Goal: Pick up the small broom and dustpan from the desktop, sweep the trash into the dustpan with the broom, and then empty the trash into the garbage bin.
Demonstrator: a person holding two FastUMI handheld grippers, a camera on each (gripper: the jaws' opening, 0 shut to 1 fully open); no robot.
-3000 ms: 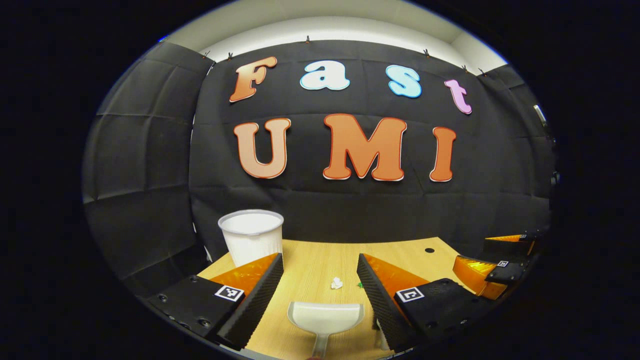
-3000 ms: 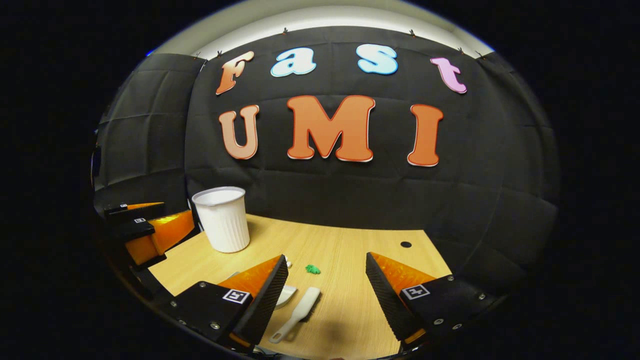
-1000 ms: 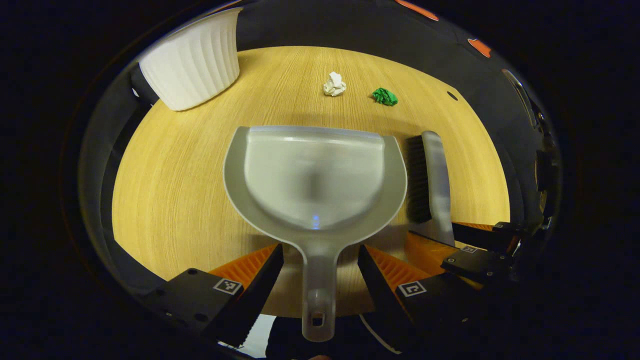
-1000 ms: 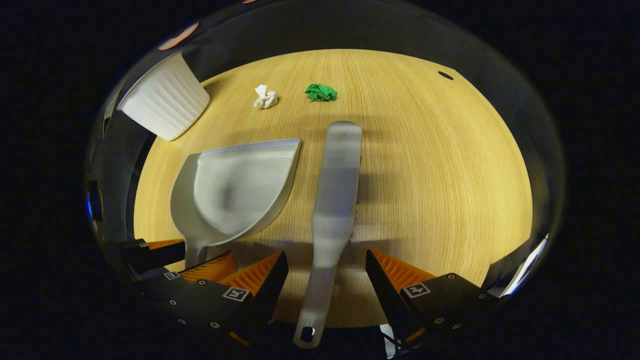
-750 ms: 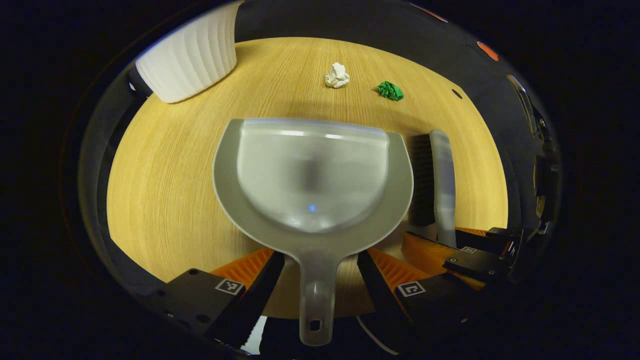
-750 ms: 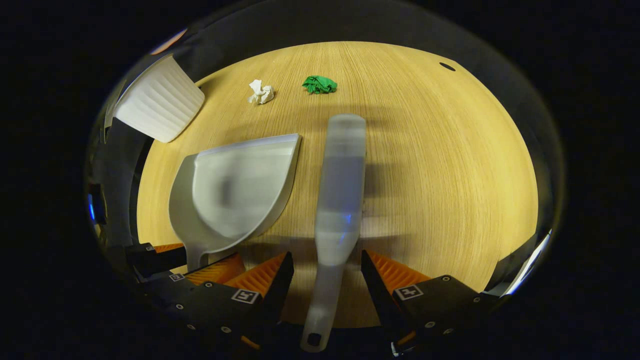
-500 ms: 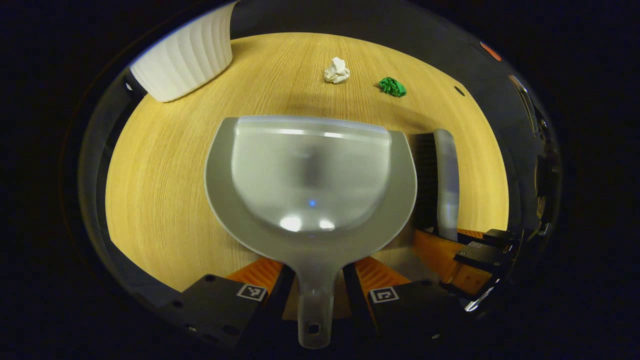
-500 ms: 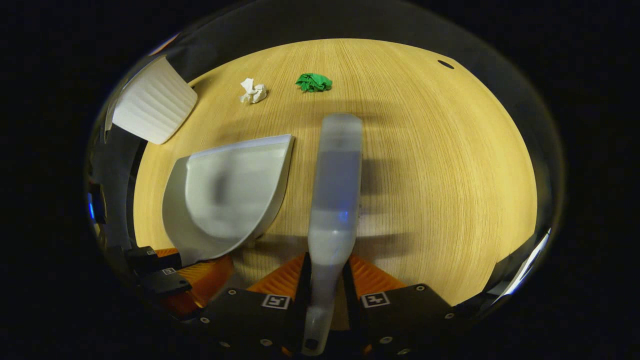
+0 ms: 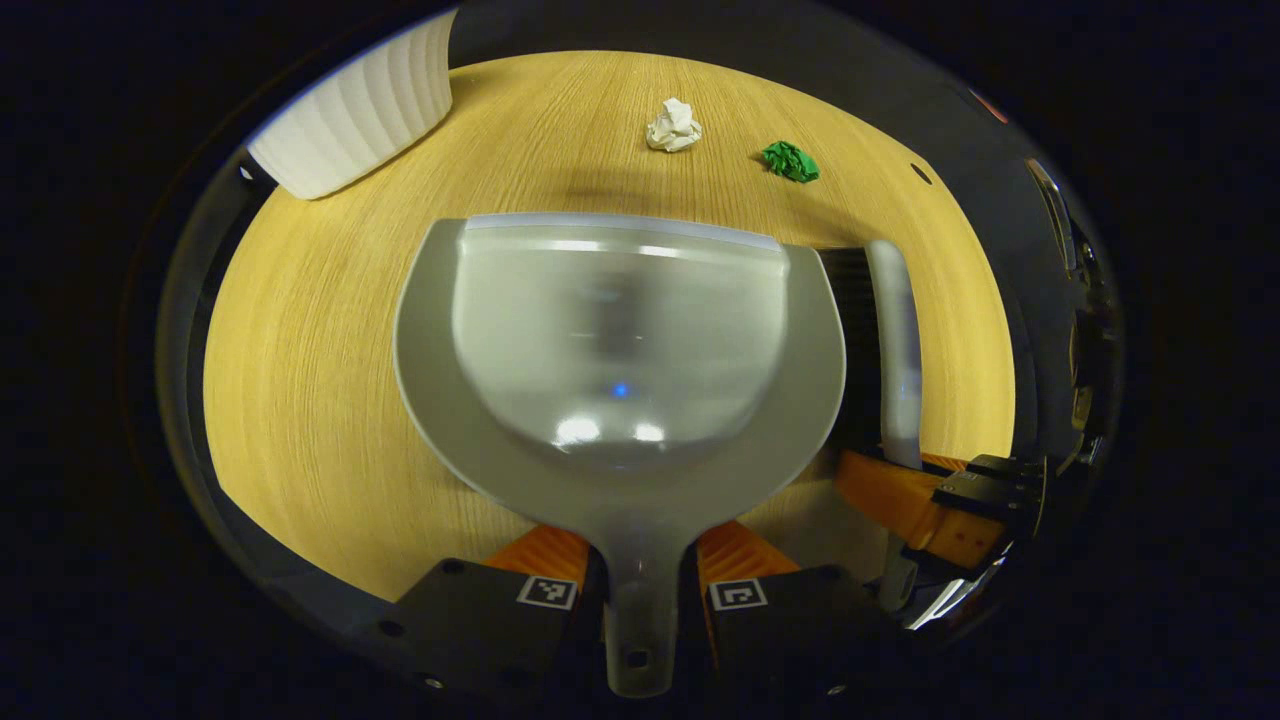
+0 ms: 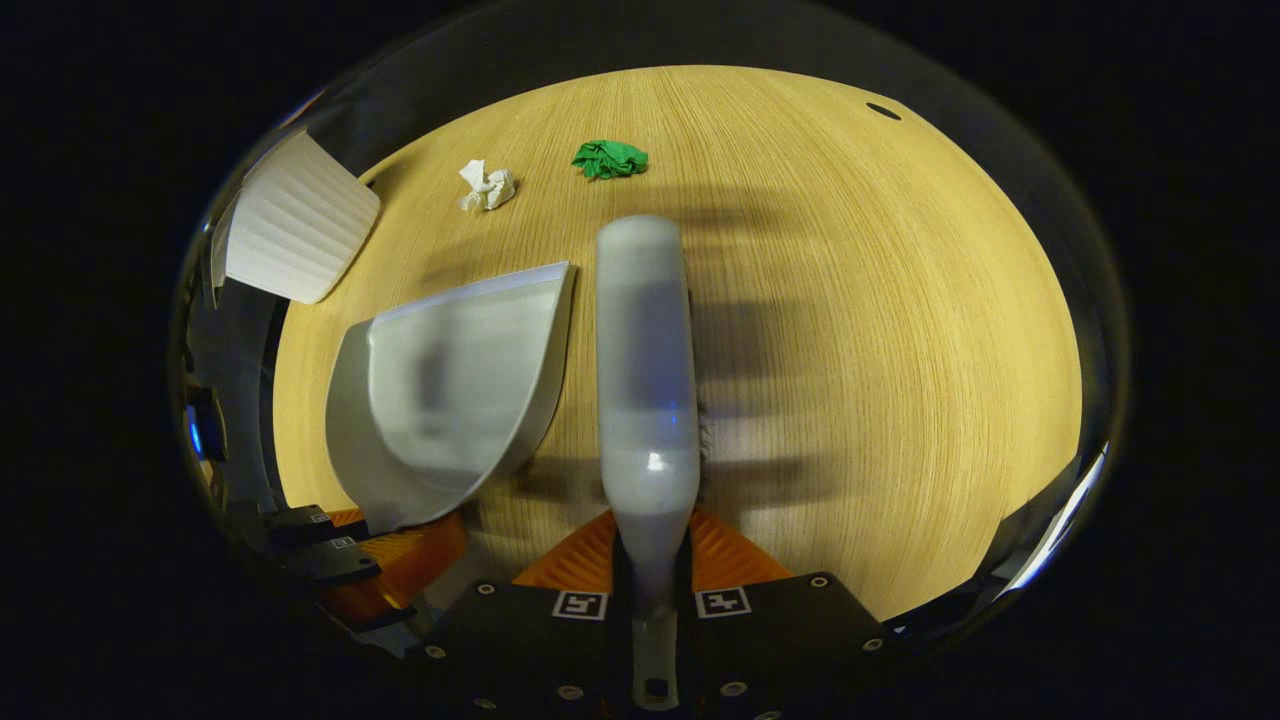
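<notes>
Left gripper [image 9: 640,585]: fingers clamped on the dustpan's handle, one on each side of the narrow stem.
Dustpan [image 9: 620,350]: smooth, glossy pale-grey plastic, a rounded scoop with a straight front lip and a hole at the handle's end; it sits over the table, front lip pointing toward the trash.
Right gripper [image 10: 650,575]: fingers closed tight on the broom's handle.
Broom [image 10: 645,360]: long, rounded, matte grey plastic back with dark bristles peeking out at its right edge, just beside the dustpan.
Trash: a crumpled white paper ball [image 9: 673,127] and a crumpled green paper ball [image 9: 790,161], near each other ahead of the dustpan.
Bin [image 9: 350,120]: white, ribbed plastic wall, at the far left of the table.
Table [image 9: 320,350]: light wood with a fine straight grain.
</notes>
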